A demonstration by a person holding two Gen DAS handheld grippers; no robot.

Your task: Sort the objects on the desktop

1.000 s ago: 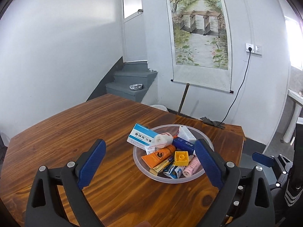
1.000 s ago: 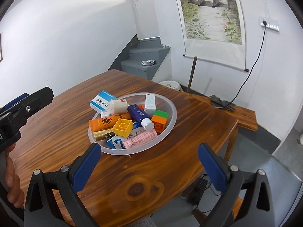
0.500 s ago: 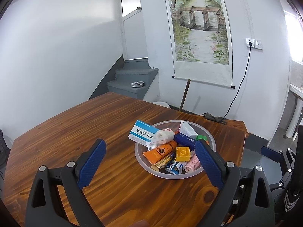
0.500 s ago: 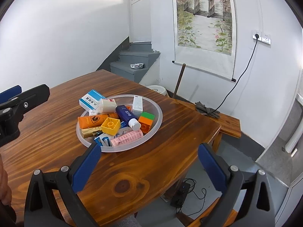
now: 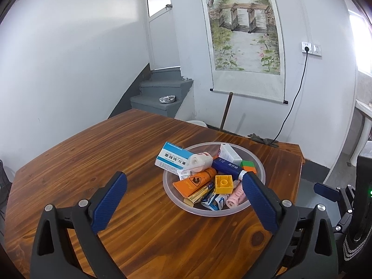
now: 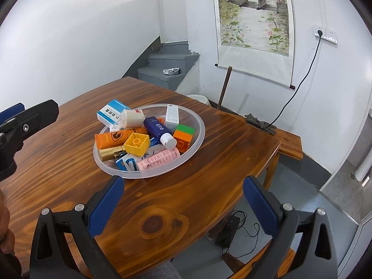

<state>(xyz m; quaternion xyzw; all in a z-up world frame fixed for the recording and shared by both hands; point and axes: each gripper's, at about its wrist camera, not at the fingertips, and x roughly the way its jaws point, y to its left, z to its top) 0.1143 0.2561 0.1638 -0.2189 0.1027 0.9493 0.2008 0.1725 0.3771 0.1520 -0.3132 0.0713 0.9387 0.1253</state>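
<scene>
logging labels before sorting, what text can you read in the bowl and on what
"D" with Chinese characters too blurred to quote: blue-white box, seen upside down from the right wrist.
Black shield logo, no letters legible: orange tube.
White print, too small to read: navy bottle.
Fine print, unreadable: pink packet.
Small dark mark at top, unreadable: white box.
No print seen: yellow brick.

both wrist views above table [image 5: 69, 162], sharing bowl [image 6: 197, 125]

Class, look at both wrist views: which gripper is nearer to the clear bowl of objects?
Left. The left gripper has one finger overlapping the clear bowl rim in its view; the right gripper hangs back near the table's front edge.
</scene>
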